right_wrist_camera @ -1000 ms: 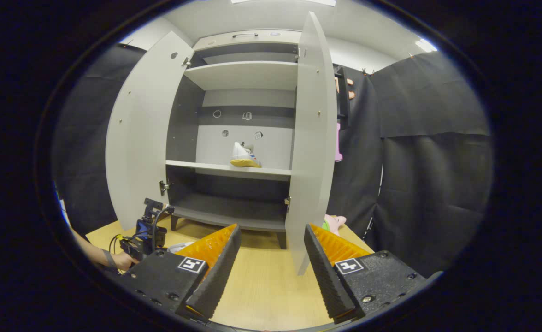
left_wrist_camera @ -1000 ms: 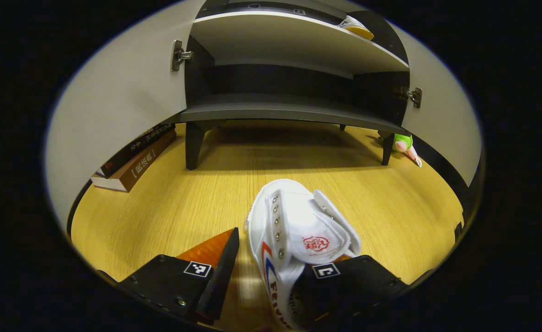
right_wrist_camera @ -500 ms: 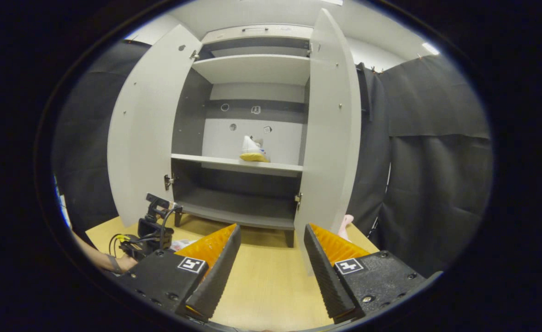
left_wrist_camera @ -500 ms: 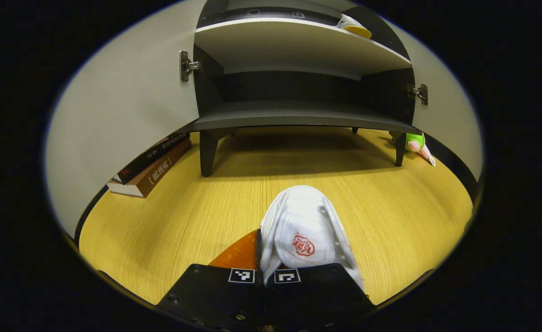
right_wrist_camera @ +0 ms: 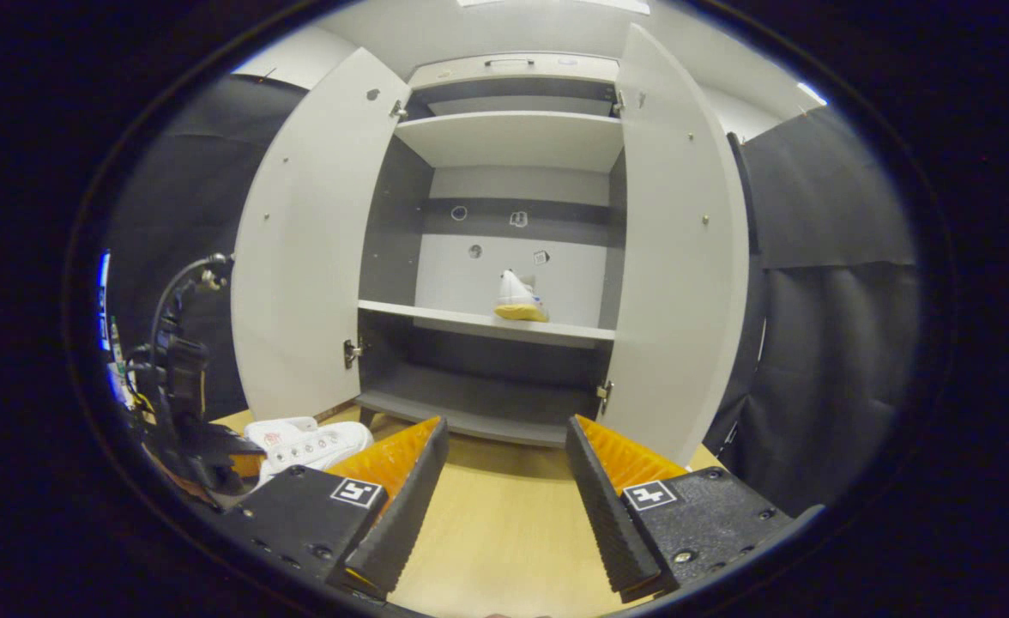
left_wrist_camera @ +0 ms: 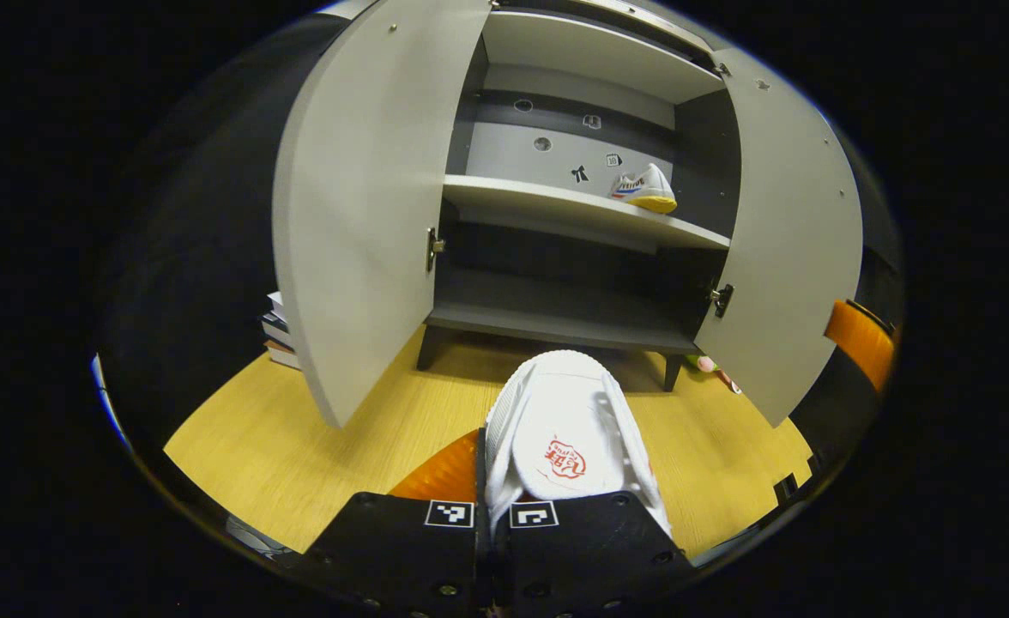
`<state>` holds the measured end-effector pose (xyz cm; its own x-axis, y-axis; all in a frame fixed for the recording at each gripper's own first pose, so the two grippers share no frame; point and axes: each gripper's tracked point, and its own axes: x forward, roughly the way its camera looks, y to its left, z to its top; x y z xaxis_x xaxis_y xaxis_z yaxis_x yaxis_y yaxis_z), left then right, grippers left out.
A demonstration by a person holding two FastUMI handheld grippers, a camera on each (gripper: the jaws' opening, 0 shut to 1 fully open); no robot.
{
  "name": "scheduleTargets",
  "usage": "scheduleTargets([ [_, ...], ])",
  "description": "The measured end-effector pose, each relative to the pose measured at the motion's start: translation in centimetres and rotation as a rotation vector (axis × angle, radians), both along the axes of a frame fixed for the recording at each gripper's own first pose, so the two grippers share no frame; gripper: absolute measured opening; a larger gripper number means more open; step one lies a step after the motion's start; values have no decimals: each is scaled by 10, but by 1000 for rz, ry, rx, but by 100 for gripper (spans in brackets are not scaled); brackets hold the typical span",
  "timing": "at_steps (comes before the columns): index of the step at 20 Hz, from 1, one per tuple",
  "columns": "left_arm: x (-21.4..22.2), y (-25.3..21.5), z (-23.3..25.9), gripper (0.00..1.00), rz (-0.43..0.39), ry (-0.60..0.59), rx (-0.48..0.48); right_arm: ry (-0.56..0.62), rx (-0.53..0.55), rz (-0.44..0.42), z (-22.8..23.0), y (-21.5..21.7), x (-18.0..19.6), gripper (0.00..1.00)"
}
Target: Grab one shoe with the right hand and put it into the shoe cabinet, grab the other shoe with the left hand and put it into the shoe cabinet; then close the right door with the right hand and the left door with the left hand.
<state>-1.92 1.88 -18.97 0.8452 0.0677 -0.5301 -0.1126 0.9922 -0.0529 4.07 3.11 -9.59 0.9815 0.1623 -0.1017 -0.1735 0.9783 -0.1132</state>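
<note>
My left gripper [left_wrist_camera: 492,506] is shut on a white canvas shoe [left_wrist_camera: 563,433] and holds it above the wooden floor, toe toward the shoe cabinet [left_wrist_camera: 573,215]. In the right gripper view the same shoe [right_wrist_camera: 311,439] hangs at the lower left, held by the left gripper [right_wrist_camera: 213,446]. The other white shoe with a yellow sole [left_wrist_camera: 646,189] rests on the middle shelf [right_wrist_camera: 487,322], where it appears as a small shoe [right_wrist_camera: 517,299]. Both doors, left [right_wrist_camera: 307,249] and right [right_wrist_camera: 676,249], stand wide open. My right gripper [right_wrist_camera: 504,481] is open with nothing between its fingers, in front of the cabinet.
A stack of books [left_wrist_camera: 280,330] lies on the floor behind the left door [left_wrist_camera: 367,197]. A green and pink toy [left_wrist_camera: 710,367] sits by the cabinet's right leg. The bottom shelf [left_wrist_camera: 556,313] is bare. Black cloth hangs to the right of the cabinet.
My left gripper closed on the shoe and lifted it off the floor, drawing back and tilting up. The right gripper shifted so the cabinet sits more centred.
</note>
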Motion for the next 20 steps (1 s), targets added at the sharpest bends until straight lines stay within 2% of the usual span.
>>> scheduleTargets([
  [3, 11, -2, 72, 1, -24, -140, 63, 8, 15, 49, -5, 16, 2, 88],
  [5, 31, -8, 106, 1, -24, -210, 39, 23, 17, 74, -9, 25, 0, 88],
  [9, 113, -19, 153, 1, -24, -308, 22, 16, 7, 87, -7, 31, -6, 88],
  [13, 211, -22, 163, 1, 5, -237, -60, 25, -2, 77, -9, 29, -12, 87],
  [16, 280, -15, 166, 1, 23, -192, -3, 6, -4, 45, -1, 17, -16, 88],
  [20, 337, -12, 139, 1, 37, -57, 17, -13, -3, -17, 5, -2, -15, 88],
])
